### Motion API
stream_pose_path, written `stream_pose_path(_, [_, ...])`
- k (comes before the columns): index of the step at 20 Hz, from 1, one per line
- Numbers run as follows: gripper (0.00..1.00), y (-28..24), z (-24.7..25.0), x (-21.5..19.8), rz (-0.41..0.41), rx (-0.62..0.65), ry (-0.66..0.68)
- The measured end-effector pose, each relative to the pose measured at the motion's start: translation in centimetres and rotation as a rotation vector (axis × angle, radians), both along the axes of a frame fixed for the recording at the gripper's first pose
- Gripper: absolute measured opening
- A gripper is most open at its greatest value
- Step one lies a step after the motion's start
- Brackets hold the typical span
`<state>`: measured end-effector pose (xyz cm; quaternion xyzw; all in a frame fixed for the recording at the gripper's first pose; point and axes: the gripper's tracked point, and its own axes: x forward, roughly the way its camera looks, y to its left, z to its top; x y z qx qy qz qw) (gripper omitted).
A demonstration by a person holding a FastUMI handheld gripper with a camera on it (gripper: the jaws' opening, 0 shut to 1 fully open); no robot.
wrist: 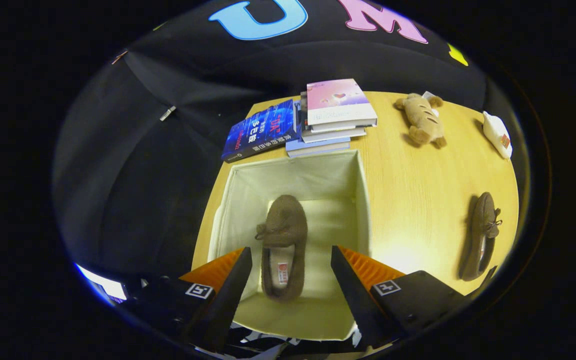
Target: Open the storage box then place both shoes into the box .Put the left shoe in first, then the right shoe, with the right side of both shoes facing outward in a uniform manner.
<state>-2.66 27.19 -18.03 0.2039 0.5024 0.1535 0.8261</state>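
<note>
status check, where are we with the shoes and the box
Gripper open above the box, holding nothing. One shoe inside the box, between the fingers. Second shoe on the table beside the box, path to it unobstructed.

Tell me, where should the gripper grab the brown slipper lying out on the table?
Probably from above, across its narrow middle just behind the bow: the slipper lies on its side on the table, so the open gripper can pinch sole against upper.
</note>
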Motion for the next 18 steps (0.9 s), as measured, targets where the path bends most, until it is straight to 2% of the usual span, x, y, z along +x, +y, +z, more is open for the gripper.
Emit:
stream_pose_path(4, [0.99,-6.4,1.7,-1.1,-0.002,-0.015,-0.074])
stream_pose_path(6, [0.99,-11.0,1.2,-1.9,0.003,-0.086,-0.090])
stream_pose_path(10, [0.99,-19.3,0.3,-3.2,-0.043,-0.180,-0.115])
stream_pose_path(18, [0.99,-34.2,-8.0,-6.8,-0.157,-0.360,-0.009])
